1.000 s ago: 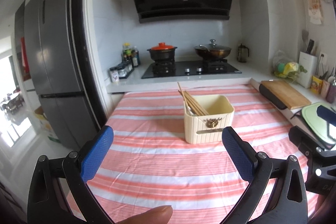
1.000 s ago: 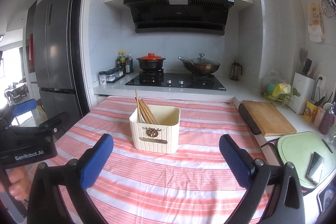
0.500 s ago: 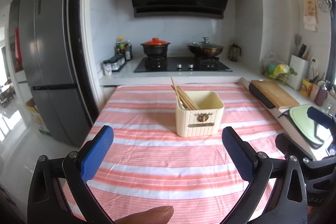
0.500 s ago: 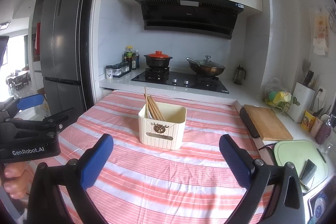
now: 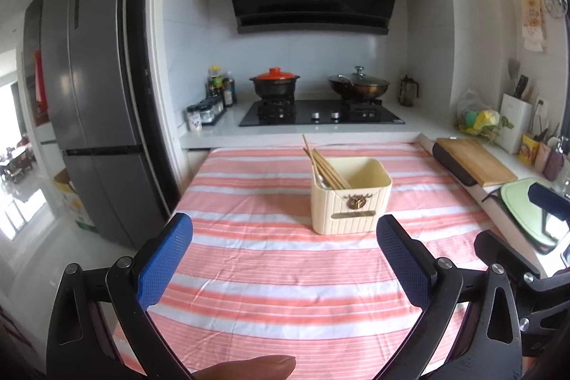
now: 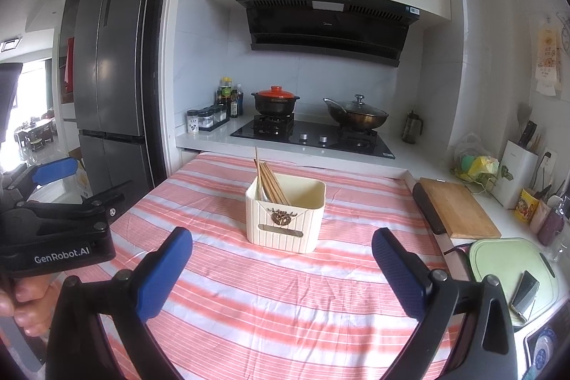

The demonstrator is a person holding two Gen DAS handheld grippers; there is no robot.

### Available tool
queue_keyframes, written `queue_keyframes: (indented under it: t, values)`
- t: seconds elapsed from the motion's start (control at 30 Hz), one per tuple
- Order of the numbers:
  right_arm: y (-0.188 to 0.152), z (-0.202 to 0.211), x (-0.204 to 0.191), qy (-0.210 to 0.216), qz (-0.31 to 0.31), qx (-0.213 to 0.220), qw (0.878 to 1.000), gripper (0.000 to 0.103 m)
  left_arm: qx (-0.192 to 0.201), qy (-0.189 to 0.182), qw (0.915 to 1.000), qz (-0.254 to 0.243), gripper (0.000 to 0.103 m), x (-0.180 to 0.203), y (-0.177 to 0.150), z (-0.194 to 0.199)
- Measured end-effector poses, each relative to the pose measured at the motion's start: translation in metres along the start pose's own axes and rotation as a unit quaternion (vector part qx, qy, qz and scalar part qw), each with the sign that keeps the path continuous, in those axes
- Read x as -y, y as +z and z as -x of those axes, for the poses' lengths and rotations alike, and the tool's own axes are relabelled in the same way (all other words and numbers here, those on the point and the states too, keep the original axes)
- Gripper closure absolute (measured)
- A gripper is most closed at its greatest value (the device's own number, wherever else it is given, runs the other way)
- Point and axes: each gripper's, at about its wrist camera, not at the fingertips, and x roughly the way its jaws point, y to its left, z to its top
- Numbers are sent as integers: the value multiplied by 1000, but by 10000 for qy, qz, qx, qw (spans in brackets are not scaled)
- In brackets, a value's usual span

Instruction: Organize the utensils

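Observation:
A cream utensil holder (image 5: 351,200) stands on the pink striped tablecloth (image 5: 270,259); it also shows in the right wrist view (image 6: 285,216). Several wooden chopsticks (image 5: 322,164) and a metal spoon lean in its left side, also seen in the right wrist view (image 6: 270,180). My left gripper (image 5: 285,259) is open and empty, held above the cloth in front of the holder. My right gripper (image 6: 281,267) is open and empty, also short of the holder. The left gripper shows at the left edge of the right wrist view (image 6: 57,205).
A stove (image 5: 320,113) with a red-lidded pot and a wok sits behind the table. A fridge (image 5: 92,116) stands at the left. A wooden cutting board (image 6: 457,207), a green board (image 6: 513,269) and countertop items line the right side.
Both grippers have drawn back and risen a little, so the holder looks smaller and farther. Both stay open and empty.

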Motion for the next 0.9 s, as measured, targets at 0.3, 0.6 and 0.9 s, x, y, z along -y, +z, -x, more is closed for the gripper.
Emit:
queue_keyframes:
  t: [0.3, 0.6, 0.9]
  values:
    - [1, 1, 1, 12, -13, -9, 10000, 1, 16, -34, 10000, -1, 0, -4, 1, 2]
    - [1, -1, -3, 49, -23, -51, 10000, 0, -3, -37, 10000, -33, 0, -2, 1, 0]
    - [1, 0, -4, 59, -14, -49, 10000, 1, -15, -46, 10000, -41, 0, -2, 1, 0]
